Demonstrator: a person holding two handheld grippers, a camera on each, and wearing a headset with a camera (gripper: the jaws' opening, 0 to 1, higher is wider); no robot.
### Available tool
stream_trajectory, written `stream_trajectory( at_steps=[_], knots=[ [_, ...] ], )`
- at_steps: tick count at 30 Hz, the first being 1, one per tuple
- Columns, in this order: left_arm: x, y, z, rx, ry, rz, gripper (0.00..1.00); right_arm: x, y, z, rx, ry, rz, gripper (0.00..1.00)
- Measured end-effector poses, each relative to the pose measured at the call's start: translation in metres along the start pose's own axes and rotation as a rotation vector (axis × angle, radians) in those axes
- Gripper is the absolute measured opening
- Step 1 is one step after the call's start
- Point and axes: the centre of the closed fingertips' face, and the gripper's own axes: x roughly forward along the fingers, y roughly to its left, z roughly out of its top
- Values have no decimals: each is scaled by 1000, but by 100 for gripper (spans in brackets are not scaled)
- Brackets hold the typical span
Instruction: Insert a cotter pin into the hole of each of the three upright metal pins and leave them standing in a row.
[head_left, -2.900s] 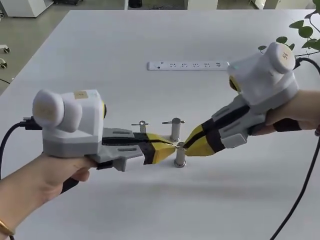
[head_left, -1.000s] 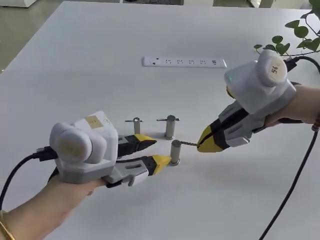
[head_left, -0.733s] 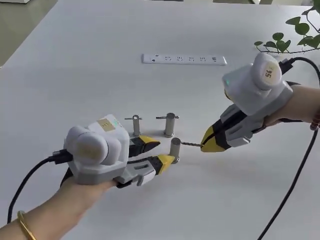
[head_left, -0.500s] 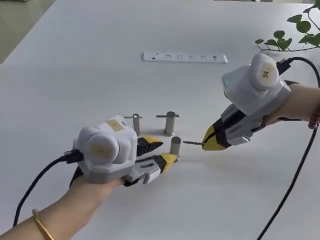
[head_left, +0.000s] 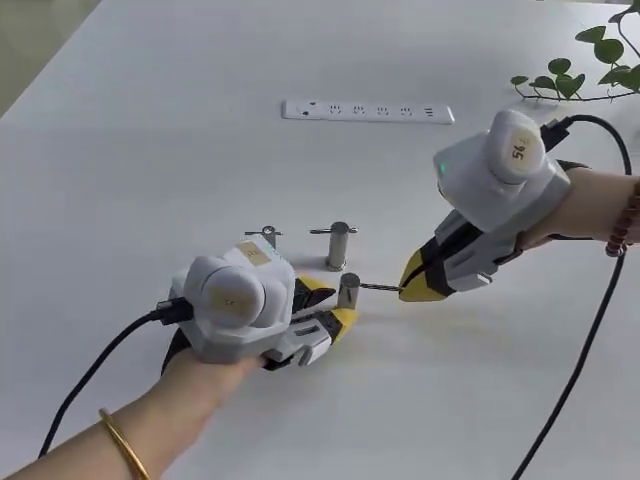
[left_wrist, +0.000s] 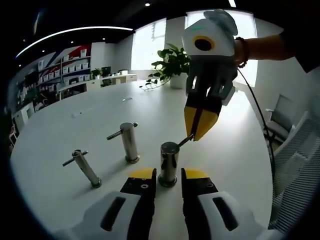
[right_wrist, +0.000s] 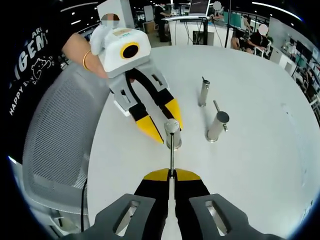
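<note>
now right gripper (head_left: 403, 289), marked "56", clamps cotter pin (head_left: 380, 288); left gripper (left_wrist: 168, 174) fingers (left_wrist: 141, 174) apart around metal pin (left_wrist: 169, 159).

A round sticker (head_left: 517, 151) on the cap of the right gripper (head_left: 408, 288) read "56". In the right gripper view, the black shirt (right_wrist: 30, 75) at the left carried white lettering, cut off: large "GEN" and, below it, "HAPPY EVERY D". A tan label (head_left: 253, 255) on top of the left gripper (head_left: 335, 303) was too blurred to read.
</note>
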Motion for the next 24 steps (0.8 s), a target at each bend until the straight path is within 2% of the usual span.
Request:
stream_trajectory(
  at_steps=[11,20,24],
  knots=[
    [3,1,-2,-1,8,1,12,2,-1,2,-19,10,5,0],
    [5,1,-3,1,10,-2,11,3,-4,2,-47,16,-5,0],
    [5,1,-3,27,13,-9,11,4,-5,2,-68,20,-7,0]
  ],
)
